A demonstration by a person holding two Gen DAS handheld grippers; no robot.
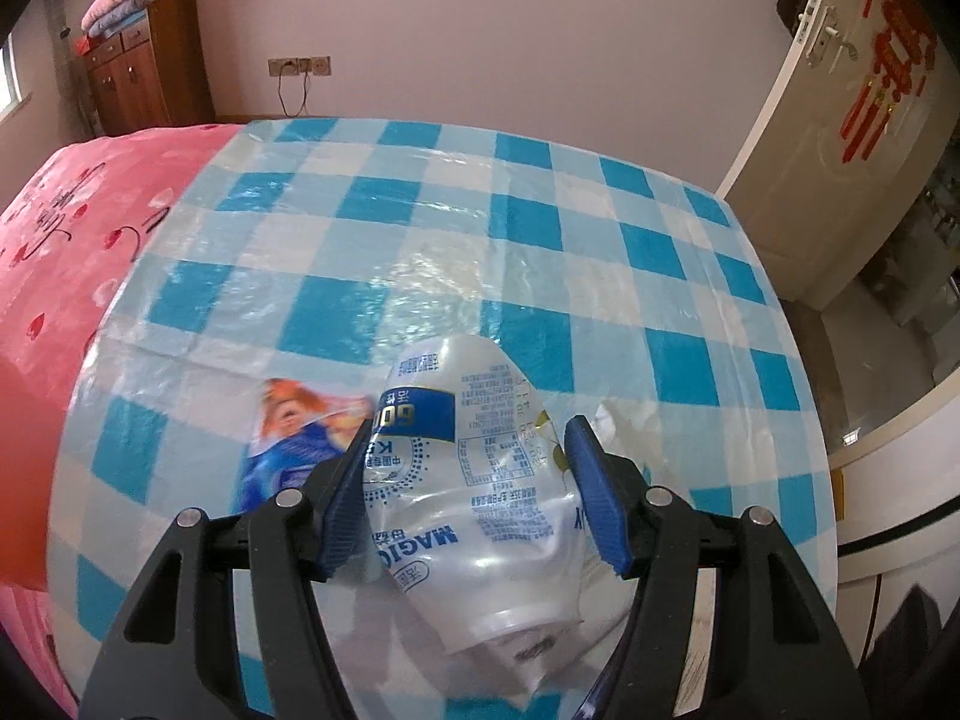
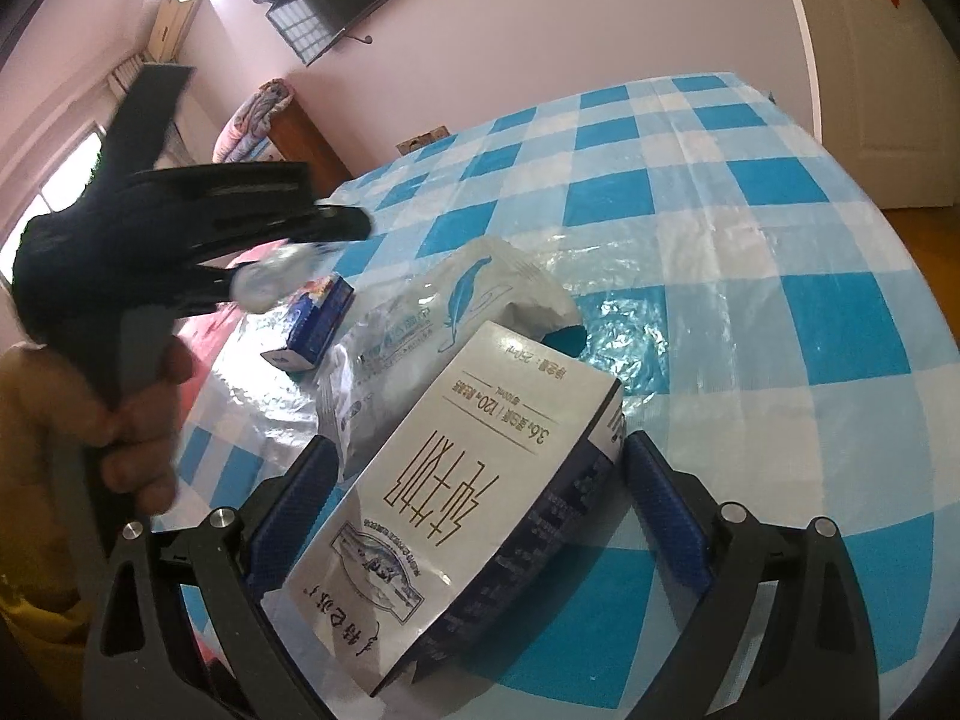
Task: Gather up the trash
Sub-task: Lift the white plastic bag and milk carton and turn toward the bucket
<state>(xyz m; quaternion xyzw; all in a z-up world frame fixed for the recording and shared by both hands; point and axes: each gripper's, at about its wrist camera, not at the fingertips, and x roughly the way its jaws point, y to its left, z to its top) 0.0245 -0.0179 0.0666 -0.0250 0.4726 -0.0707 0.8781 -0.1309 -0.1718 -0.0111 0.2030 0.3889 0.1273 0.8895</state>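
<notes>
Left tongs angled down over checkered tabletop, pads pressing crumpled clear plastic bottle held off the surface | left hand grips their handle | right tongs wide apart, silver carton lying between pads, untouched | silver pouch just beyond, blue box far left.

The surface has blue and white squares. The blanket is pink. The squashed bottle is clear with blue writing. The box is silver.
</notes>
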